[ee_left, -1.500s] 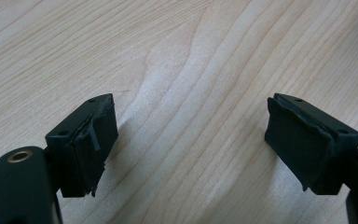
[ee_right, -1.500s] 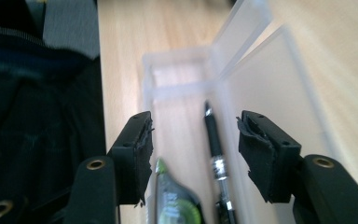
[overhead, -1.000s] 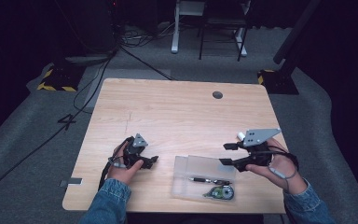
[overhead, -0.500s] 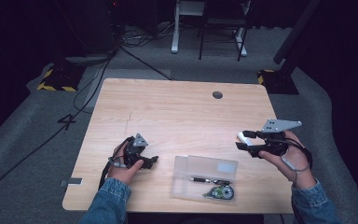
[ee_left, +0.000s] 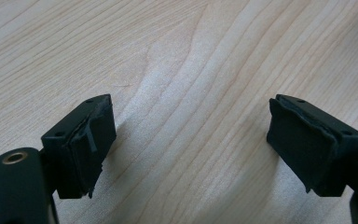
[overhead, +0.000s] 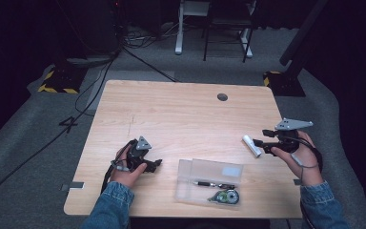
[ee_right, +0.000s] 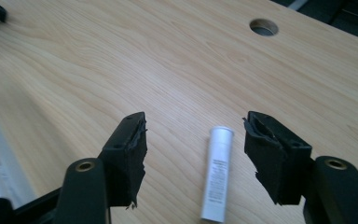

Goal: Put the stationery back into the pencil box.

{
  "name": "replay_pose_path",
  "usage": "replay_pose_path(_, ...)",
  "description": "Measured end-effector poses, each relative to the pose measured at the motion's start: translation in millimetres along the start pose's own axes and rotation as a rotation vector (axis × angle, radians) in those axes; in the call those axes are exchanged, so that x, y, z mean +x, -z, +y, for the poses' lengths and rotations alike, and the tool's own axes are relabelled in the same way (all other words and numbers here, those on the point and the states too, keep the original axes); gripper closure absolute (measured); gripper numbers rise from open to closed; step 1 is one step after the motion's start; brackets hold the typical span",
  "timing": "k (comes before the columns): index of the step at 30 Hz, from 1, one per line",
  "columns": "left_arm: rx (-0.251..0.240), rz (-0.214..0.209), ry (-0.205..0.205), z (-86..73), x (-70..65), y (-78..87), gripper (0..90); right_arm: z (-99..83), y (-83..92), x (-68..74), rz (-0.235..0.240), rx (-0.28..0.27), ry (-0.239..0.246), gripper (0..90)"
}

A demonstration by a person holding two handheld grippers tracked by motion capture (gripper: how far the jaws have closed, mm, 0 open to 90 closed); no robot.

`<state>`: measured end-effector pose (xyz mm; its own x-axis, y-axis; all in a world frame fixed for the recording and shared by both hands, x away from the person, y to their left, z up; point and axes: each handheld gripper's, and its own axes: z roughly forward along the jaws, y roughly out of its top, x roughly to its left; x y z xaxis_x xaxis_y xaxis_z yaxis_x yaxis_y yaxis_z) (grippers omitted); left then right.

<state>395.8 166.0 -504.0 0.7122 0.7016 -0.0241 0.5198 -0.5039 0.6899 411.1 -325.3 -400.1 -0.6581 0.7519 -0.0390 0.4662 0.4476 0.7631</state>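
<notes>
Near the right edge of the table [overhead: 181, 119], a white tube [overhead: 251, 146] lies flat on the wood, just in front of the right gripper [overhead: 267, 139]. From the right gripper view you can see the tube [ee_right: 218, 172] sitting between the two black jaws, closer to the one on the right side of that view, but neither pad is actually pressing on it, there's bare wood showing on both sides. Those jaws have just been opening and now stand pretty wide, so the tube's loose on the table, not gripped. It has some small print on its side, too tiny to read.

Going outward, a clear plastic case [overhead: 209, 182] sits toward the near edge, well apart from the tube, with a pen [overhead: 213, 184] and a tape dispenser [overhead: 225, 196] inside. Over on the other side the left gripper [overhead: 158, 163] rests low by the table, its jaws spread wide with nothing but wood grain between them. Farther back there's a round cable hole [overhead: 222, 97] in the tabletop.
</notes>
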Motion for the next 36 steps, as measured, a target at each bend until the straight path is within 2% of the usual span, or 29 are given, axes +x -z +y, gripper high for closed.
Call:
replay_pose_path(5, -0.001, 0.001, 0.000, 0.0, -0.1, -0.1, 15.4, -14.4, -10.6, -17.3, -0.031, 0.058, -0.040, 38.2)
replay_pose_path(11, -0.003, 0.002, 0.003, 0.0, -0.2, -0.2, 15.4, -23.4, -20.4, -24.1, -0.037, 0.094, -0.069, 38.0)
replay_pose_path(26, -0.002, 0.002, 0.003, 0.0, -0.2, -0.2, 15.4, -38.6, -45.9, -25.7, -0.028, 0.180, -0.092, 38.7)
replay_pose_path(30, -0.003, 0.002, 0.003, 0.0, -0.2, -0.3, 15.4, -42.8, -52.4, -24.6, -0.016, 0.220, -0.113, 44.8)
replay_pose_path(33, -0.003, 0.003, 0.003, 0.0, -0.2, -0.3, 15.4, -44.1, -54.8, -23.6, -0.013, 0.239, -0.108, 46.2)
replay_pose_path(34, -0.002, 0.003, 0.002, 0.0, -0.1, -0.3, 15.4, -45.6, -58.7, -21.7, -0.009, 0.266, -0.097, 50.0)
replay_pose_path(36, -0.002, 0.003, 0.003, 0.0, -0.1, -0.3, 15.4, -45.9, -60.8, -20.3, -0.013, 0.280, -0.094, 51.8)
